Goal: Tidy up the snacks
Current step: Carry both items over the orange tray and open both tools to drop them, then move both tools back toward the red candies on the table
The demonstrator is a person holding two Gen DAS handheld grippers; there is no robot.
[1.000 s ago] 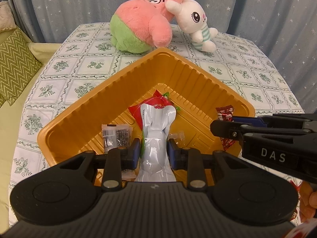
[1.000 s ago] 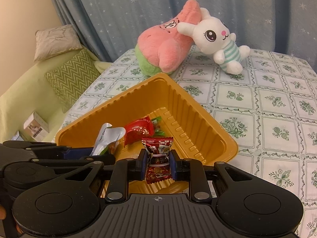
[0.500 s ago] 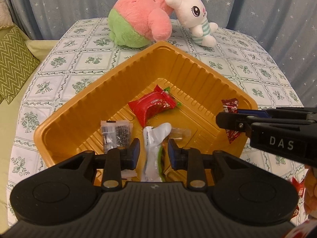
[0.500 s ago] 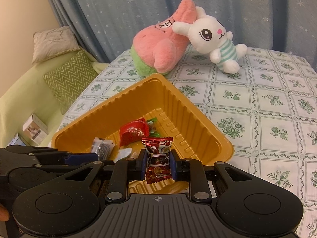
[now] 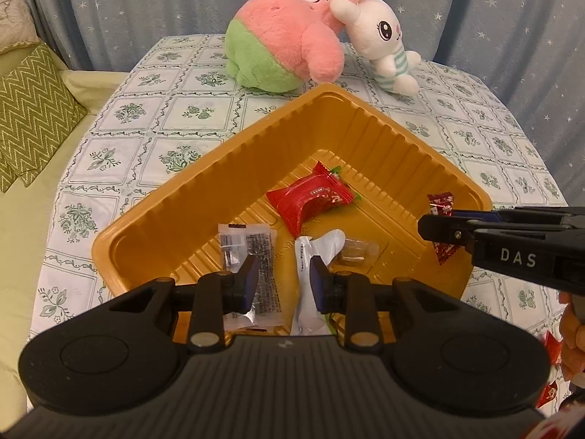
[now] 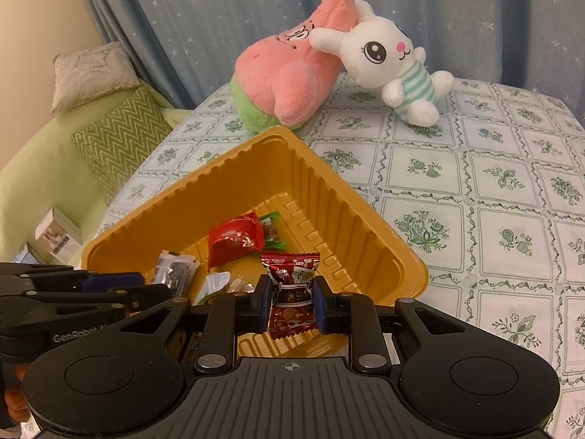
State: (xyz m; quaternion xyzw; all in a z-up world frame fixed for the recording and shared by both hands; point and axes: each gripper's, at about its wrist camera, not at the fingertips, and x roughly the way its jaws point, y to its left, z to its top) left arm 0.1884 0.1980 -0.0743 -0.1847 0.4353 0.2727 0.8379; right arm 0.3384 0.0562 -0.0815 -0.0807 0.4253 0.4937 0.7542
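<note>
A gold ribbed tray sits on the table. Inside lie a red packet, a clear dark-printed sachet, a white pouch and a small clear-wrapped sweet. A dark red candy hangs above the tray's near rim.

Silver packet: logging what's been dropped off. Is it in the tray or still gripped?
In the tray. The silver packet lies on its floor; the left claw stands open around it.
</note>
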